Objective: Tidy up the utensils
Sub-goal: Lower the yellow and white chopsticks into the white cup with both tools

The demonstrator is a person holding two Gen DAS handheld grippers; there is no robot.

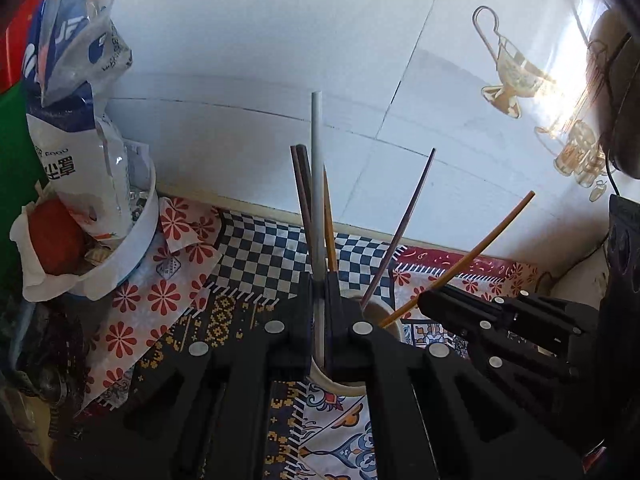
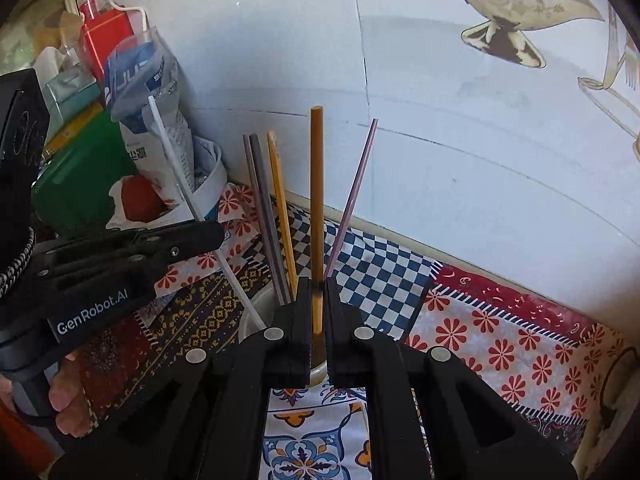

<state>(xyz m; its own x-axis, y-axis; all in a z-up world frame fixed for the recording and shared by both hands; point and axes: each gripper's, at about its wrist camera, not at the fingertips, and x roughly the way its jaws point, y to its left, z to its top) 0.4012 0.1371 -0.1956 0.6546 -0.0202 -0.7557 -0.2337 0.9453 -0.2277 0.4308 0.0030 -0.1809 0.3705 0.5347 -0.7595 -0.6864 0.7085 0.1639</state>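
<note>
A pale cup [image 1: 376,312] stands on the patterned cloth and holds several chopsticks. My left gripper [image 1: 319,280] is shut on a grey-white chopstick [image 1: 316,168] that stands upright, its lower end in the cup. My right gripper [image 2: 319,288] is shut on an orange-brown chopstick [image 2: 317,184], also upright with its lower end in the cup [image 2: 256,312]. Two dark chopsticks [image 2: 262,200], a lighter orange one [image 2: 280,200] and a purple one [image 2: 356,192] lean in the cup. The right gripper shows at the right of the left wrist view [image 1: 430,300], the left gripper at the left of the right wrist view [image 2: 216,236].
A white tiled wall [image 1: 280,60] rises just behind the cup. A white tub [image 1: 132,240] with a plastic bag [image 1: 80,100] and a red fruit [image 1: 56,240] stands at the left. Red and green boxes [image 2: 88,160] lie behind it. Patchwork cloth [image 2: 500,340] covers the counter.
</note>
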